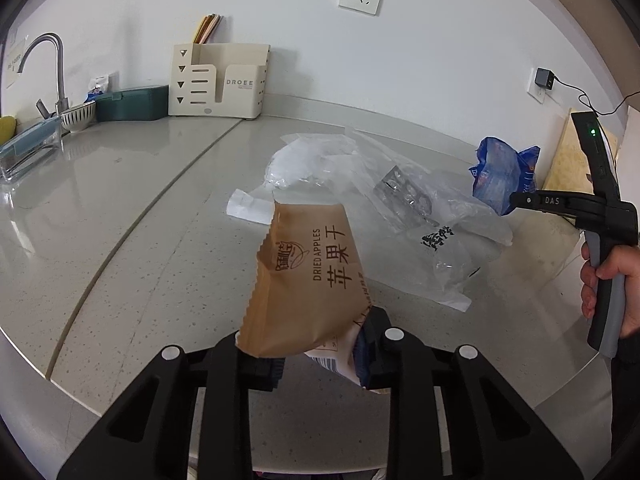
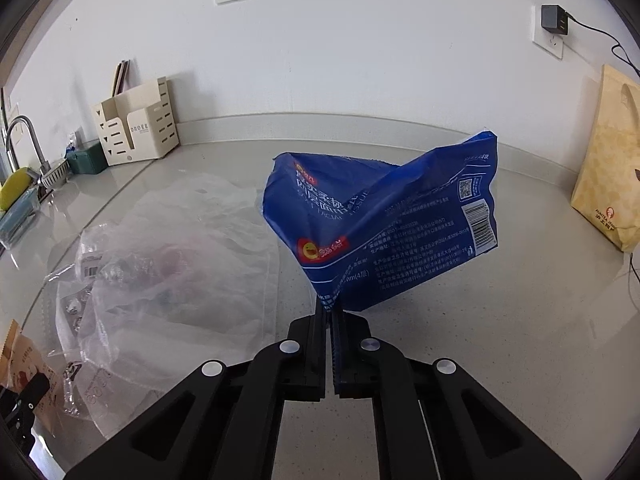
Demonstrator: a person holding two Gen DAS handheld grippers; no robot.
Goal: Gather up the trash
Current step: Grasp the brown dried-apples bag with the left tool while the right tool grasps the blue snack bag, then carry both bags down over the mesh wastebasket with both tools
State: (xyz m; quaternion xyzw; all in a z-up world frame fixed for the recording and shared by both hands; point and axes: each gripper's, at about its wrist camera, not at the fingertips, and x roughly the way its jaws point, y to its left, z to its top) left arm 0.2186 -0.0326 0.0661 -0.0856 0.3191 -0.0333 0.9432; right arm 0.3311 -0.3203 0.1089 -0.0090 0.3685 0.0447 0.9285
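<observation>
Holding one wrapper in each claw, the person is clearing litter off the grey countertop. The left gripper is pinching the lower corner of the brown dried-apple packet, which is standing up off the surface toward the near edge. The right gripper is pressed together on the bottom fold of the blue tissue wrapper, lifted clear toward the right end, short of the paper bag against the wall. Both grips are sitting on thin corners, so keeping the jaws squeezed and the wrists steady is probably what is mattering most while carrying; a quick swing could be letting the limp film slide out. Clear plastic bags and a white paper scrap are lying in the middle of the counter, waiting to be gathered. No bin is showing in either view.
</observation>
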